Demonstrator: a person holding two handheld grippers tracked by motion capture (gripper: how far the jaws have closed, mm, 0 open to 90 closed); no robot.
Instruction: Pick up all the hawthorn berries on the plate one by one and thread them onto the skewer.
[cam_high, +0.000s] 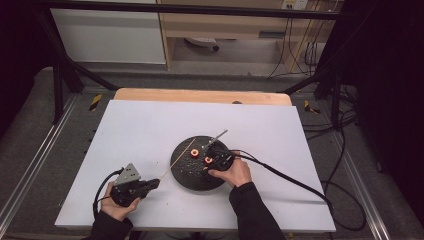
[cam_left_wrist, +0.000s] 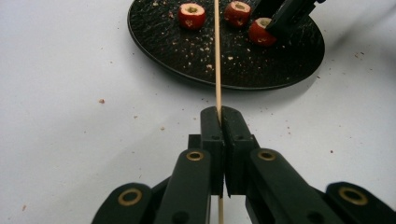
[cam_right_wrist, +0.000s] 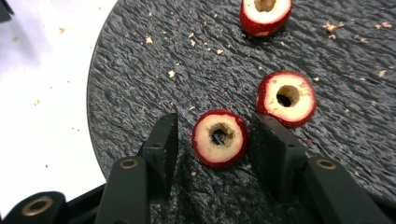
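Note:
A round black plate (cam_high: 186, 175) lies mid-table with three cored red fruit pieces on it. My left gripper (cam_left_wrist: 220, 112) is shut on a thin wooden skewer (cam_left_wrist: 217, 56), which points out over the plate (cam_left_wrist: 187, 60). It sits at the front left (cam_high: 152, 184). My right gripper (cam_right_wrist: 215, 123) is down on the plate (cam_right_wrist: 140, 70) with one cored piece (cam_right_wrist: 219, 138) between its jaws. The right pad is at the fruit's skin and the left pad stands a little off it. Two more pieces (cam_right_wrist: 286, 98) (cam_right_wrist: 265, 14) lie beyond.
A metal tool (cam_high: 217, 136) rests on the plate's far rim. Crumbs are scattered on the plate and the white tabletop (cam_high: 150, 125). Black cables trail from both grippers, the right one (cam_high: 290, 180) running off to the right edge.

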